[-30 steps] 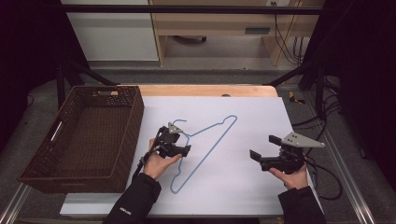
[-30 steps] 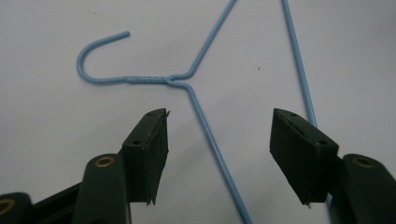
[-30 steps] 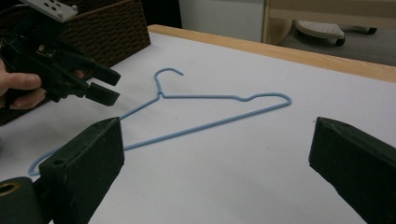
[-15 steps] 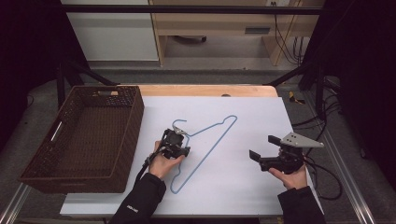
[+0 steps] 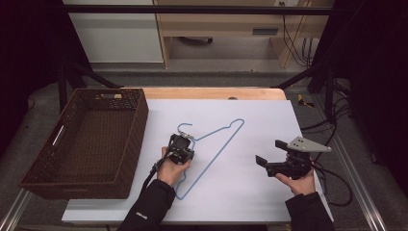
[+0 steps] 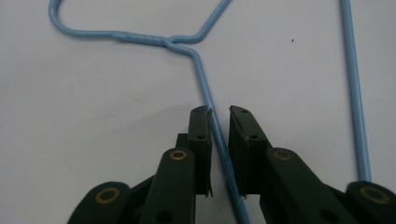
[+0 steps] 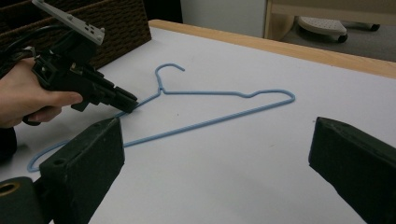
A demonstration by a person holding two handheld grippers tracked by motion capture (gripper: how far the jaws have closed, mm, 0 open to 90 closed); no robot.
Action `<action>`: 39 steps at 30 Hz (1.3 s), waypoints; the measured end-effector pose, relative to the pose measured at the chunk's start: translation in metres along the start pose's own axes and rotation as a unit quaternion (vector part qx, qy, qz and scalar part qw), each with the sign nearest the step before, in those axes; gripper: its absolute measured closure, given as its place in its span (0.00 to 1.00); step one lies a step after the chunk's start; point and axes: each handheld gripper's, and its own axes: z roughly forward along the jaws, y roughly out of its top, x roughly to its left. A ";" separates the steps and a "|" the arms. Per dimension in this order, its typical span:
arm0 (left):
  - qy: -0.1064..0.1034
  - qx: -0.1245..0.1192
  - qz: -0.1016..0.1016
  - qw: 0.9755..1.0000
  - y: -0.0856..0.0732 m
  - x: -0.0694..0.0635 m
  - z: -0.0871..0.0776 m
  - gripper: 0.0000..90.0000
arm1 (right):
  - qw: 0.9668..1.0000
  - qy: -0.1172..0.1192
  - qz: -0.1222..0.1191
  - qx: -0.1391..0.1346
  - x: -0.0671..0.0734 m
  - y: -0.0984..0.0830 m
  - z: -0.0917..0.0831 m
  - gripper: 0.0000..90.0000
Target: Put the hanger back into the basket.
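A light blue wire hanger point(image 5: 216, 153) lies flat on the white tabletop point(image 5: 250, 192), hook toward the far side. My left gripper point(image 5: 181, 144) is down on it just below the hook's twisted neck. In the left gripper view the jaws point(image 6: 219, 112) straddle one arm of the hanger point(image 6: 205, 93). They have just been closing; the wire rests against one pad and a thin gap remains at the other. The right gripper view shows that same gripper point(image 7: 130, 105) tip-down on the wire point(image 7: 224, 119). My right gripper point(image 5: 269, 152) hovers wide open right of the hanger, nothing between its jaws point(image 7: 217, 140).
A dark brown woven basket point(image 5: 140, 120) stands empty at the table's left, close to my left hand. A wooden strip point(image 5: 216, 93) runs along the table's far edge. Cables trail off the right side behind my right hand.
My left gripper has sunk a little onto the hanger's arm and its jaws have narrowed around the wire. The right gripper and the hanger have stayed put.
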 end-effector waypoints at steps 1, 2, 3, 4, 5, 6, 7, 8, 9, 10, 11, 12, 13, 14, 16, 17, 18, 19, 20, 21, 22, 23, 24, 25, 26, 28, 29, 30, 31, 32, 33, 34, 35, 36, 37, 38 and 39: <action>0.002 0.002 0.002 1.000 0.000 -0.001 0.000 0.88 | 1.000 0.001 0.000 0.001 0.000 0.000 0.000 0.04; 0.003 0.002 0.003 1.000 0.001 -0.002 0.000 0.88 | 1.000 0.001 0.000 0.001 0.000 0.000 0.000 0.04; 0.006 0.006 0.008 1.000 0.001 -0.003 0.000 0.88 | 1.000 0.001 -0.001 0.001 0.000 0.000 0.000 0.04; 0.005 0.009 0.008 1.000 0.002 -0.003 0.000 0.87 | 1.000 0.001 0.000 0.001 0.000 0.000 0.000 0.04; 0.005 0.009 0.007 1.000 0.002 -0.003 0.000 0.87 | 1.000 0.000 -0.001 0.000 0.000 0.000 0.000 0.04; 0.005 0.010 0.006 1.000 0.002 -0.003 0.000 0.86 | 1.000 0.000 0.000 0.000 0.000 0.000 0.000 0.04; 0.003 0.010 0.004 1.000 0.002 -0.003 0.000 0.87 | 1.000 0.000 0.000 0.000 0.000 0.000 0.000 0.04; 0.003 0.010 0.004 1.000 0.002 -0.003 0.000 0.87 | 1.000 0.000 0.000 0.000 0.000 0.000 0.000 0.04; 0.004 0.010 0.003 1.000 0.002 -0.004 0.000 0.87 | 1.000 0.001 -0.002 0.000 0.000 0.000 0.000 0.04; 0.010 0.011 0.006 1.000 0.002 -0.005 0.000 0.87 | 1.000 0.001 -0.001 0.000 0.000 0.000 0.000 0.04; 0.015 0.012 0.007 1.000 0.002 -0.007 0.000 0.88 | 1.000 0.001 -0.001 0.001 0.000 0.000 0.000 0.04; 0.024 0.015 0.006 1.000 0.003 -0.010 0.001 0.88 | 1.000 0.001 -0.001 0.001 0.000 0.000 0.000 0.04; 0.029 0.018 0.008 0.999 0.004 -0.011 0.001 0.89 | 1.000 0.001 0.001 0.001 0.001 0.000 0.001 0.04; 0.033 0.018 0.008 0.999 0.004 -0.012 0.001 0.90 | 1.000 0.001 0.001 0.001 0.001 0.000 0.001 0.04; 0.038 0.023 0.006 0.999 0.005 -0.014 0.001 0.92 | 1.000 0.001 0.000 0.002 0.001 0.000 0.001 0.04; 0.038 0.023 0.005 0.999 0.005 -0.015 0.001 0.93 | 1.000 0.002 0.001 0.002 0.001 0.000 0.001 0.04; 0.038 0.024 0.004 0.999 0.005 -0.015 0.001 0.93 | 1.000 0.002 0.000 0.002 0.001 0.000 0.001 0.04; 0.037 0.024 0.000 0.999 0.006 -0.014 0.001 0.94 | 1.000 0.003 -0.001 0.004 0.001 0.000 0.001 0.04; 0.036 0.023 -0.004 0.999 0.005 -0.014 0.002 0.94 | 1.000 0.004 0.000 0.004 0.001 0.000 0.001 0.04; 0.033 0.022 -0.011 0.999 0.005 -0.013 0.001 0.94 | 1.000 0.003 -0.001 0.005 0.001 0.000 0.001 0.04; 0.033 0.022 -0.014 0.999 0.005 -0.013 0.001 0.94 | 1.000 0.003 -0.001 0.006 0.001 0.000 0.002 0.04; 0.034 0.021 -0.016 0.999 0.005 -0.013 0.001 0.95 | 1.000 0.004 -0.002 0.006 0.001 0.000 0.002 0.04; 0.037 0.021 -0.016 0.999 0.005 -0.013 0.001 0.95 | 1.000 0.003 0.000 0.006 0.001 0.000 0.002 0.04; 0.039 0.020 -0.016 0.999 0.005 -0.014 0.001 0.95 | 1.000 0.003 -0.001 0.007 0.001 0.000 0.002 0.04; 0.043 0.020 -0.017 0.999 0.005 -0.015 0.001 0.95 | 1.000 0.004 0.000 0.006 0.001 0.000 0.002 0.04; 0.049 0.017 -0.020 0.998 0.004 -0.017 0.000 0.96 | 1.000 0.004 0.000 0.006 0.002 0.000 0.003 0.04; 0.049 0.017 -0.020 0.998 0.004 -0.017 0.000 0.96 | 1.000 0.004 0.000 0.006 0.002 0.000 0.003 0.04; 0.050 0.015 -0.021 0.998 0.004 -0.017 0.000 0.96 | 1.000 0.006 0.000 0.006 0.002 0.000 0.003 0.04; 0.051 0.013 -0.021 0.998 0.004 -0.017 0.000 0.96 | 1.000 0.006 -0.003 0.007 0.002 0.000 0.003 0.04; 0.051 0.009 -0.022 0.998 0.003 -0.018 0.001 0.96 | 1.000 0.005 -0.001 0.008 0.002 0.000 0.003 0.04; 0.047 0.008 -0.022 0.999 0.003 -0.018 0.000 0.96 | 1.000 0.005 -0.001 0.008 0.002 0.000 0.003 0.04; 0.046 0.005 -0.018 0.999 0.003 -0.020 0.000 0.97 | 1.000 0.006 0.000 0.008 0.002 0.000 0.004 0.04; 0.048 0.004 -0.016 0.999 0.003 -0.021 -0.001 0.97 | 1.000 0.006 -0.001 0.008 0.002 0.000 0.004 0.04; 0.049 0.004 -0.014 0.999 0.003 -0.021 -0.001 0.97 | 1.000 0.006 -0.001 0.008 0.002 0.000 0.004 0.04; 0.051 0.002 -0.012 0.999 0.003 -0.022 -0.002 0.97 | 1.000 0.006 -0.001 0.008 0.002 0.000 0.004 0.04; 0.053 -0.003 -0.010 0.999 0.002 -0.023 -0.002 0.97 | 1.000 0.006 -0.001 0.008 0.002 0.000 0.004 0.04; 0.054 -0.004 -0.009 0.998 0.002 -0.023 -0.003 0.97 | 1.000 0.007 0.000 0.007 0.002 0.000 0.003 0.04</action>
